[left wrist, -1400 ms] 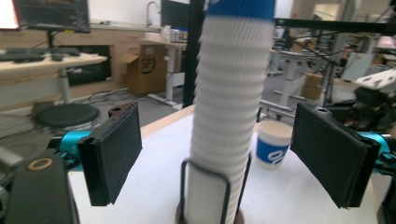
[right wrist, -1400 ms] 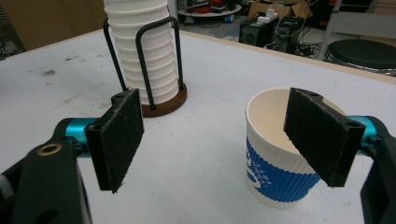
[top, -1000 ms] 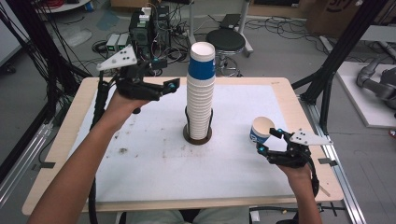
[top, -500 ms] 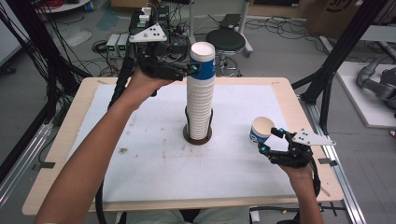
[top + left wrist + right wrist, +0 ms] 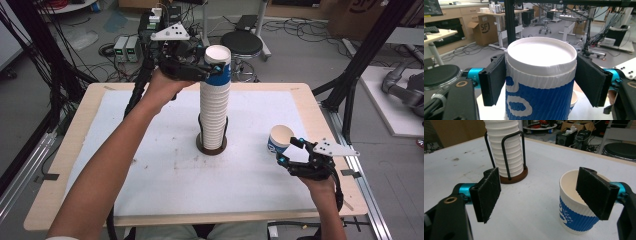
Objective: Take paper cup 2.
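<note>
A tall stack of white paper cups stands in a black wire holder on a round brown base at mid-table. Its top cup, blue-banded, sits between the pads of my left gripper. In the left gripper view that cup spans the whole gap of the left gripper, whose jaws stand wide and do not squeeze it. A single blue-and-white cup stands upright at the right. My right gripper is open just behind it. In the right gripper view this cup is at the right jaw, and the right gripper has bare table between its pads.
The white table cover has a few dirty specks. The stack and its base lie ahead and left of the right gripper. A black stool and electronics boxes stand beyond the far edge. Black frame posts rise at both sides.
My left gripper has risen from the table's far left and moved right to the top of the stack, now straddling the top cup. The right gripper and the single cup have stayed put.
</note>
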Motion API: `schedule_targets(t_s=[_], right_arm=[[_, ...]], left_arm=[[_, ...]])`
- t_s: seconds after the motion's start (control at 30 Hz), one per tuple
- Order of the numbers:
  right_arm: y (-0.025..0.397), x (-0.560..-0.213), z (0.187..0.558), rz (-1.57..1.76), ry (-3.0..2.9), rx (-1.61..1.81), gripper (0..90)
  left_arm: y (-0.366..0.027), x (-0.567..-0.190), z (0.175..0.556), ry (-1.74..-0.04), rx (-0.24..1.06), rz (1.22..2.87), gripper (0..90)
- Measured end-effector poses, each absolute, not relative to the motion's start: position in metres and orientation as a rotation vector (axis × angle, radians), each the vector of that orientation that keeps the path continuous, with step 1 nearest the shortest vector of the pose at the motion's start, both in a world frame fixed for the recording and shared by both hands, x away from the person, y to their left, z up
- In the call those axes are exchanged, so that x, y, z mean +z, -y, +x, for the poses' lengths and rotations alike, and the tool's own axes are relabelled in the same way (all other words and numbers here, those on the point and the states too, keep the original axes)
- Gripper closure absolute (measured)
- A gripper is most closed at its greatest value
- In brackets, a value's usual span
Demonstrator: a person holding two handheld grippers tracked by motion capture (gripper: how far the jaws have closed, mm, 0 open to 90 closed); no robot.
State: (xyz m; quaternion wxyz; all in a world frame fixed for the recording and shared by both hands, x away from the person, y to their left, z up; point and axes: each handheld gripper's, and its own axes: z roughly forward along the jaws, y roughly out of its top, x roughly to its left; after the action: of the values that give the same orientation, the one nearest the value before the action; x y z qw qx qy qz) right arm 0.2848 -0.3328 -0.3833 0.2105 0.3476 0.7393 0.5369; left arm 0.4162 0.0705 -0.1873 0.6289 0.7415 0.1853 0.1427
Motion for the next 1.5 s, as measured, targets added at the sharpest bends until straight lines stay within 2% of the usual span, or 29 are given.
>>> schedule_targets(t_s=[0.37,0.93,1.2,1.5], right_arm=[[0.332,-0.384,0.285,0.968,-2.058,1.490,20.7],[0.332,-0.385,0.284,0.974,-2.063,1.492,20.7],[0.331,-0.385,0.284,0.971,-2.064,1.492,20.7],[0.331,-0.385,0.284,0.967,-2.068,1.490,20.7]], left_arm=[[-0.070,-0.178,0.414,-0.405,0.347,1.719,29.4],[-0.090,-0.143,0.404,-0.394,0.354,1.579,30.2],[-0.112,-0.126,0.396,-0.393,0.383,1.502,30.3],[-0.143,-0.130,0.389,-0.402,0.413,1.479,30.3]])
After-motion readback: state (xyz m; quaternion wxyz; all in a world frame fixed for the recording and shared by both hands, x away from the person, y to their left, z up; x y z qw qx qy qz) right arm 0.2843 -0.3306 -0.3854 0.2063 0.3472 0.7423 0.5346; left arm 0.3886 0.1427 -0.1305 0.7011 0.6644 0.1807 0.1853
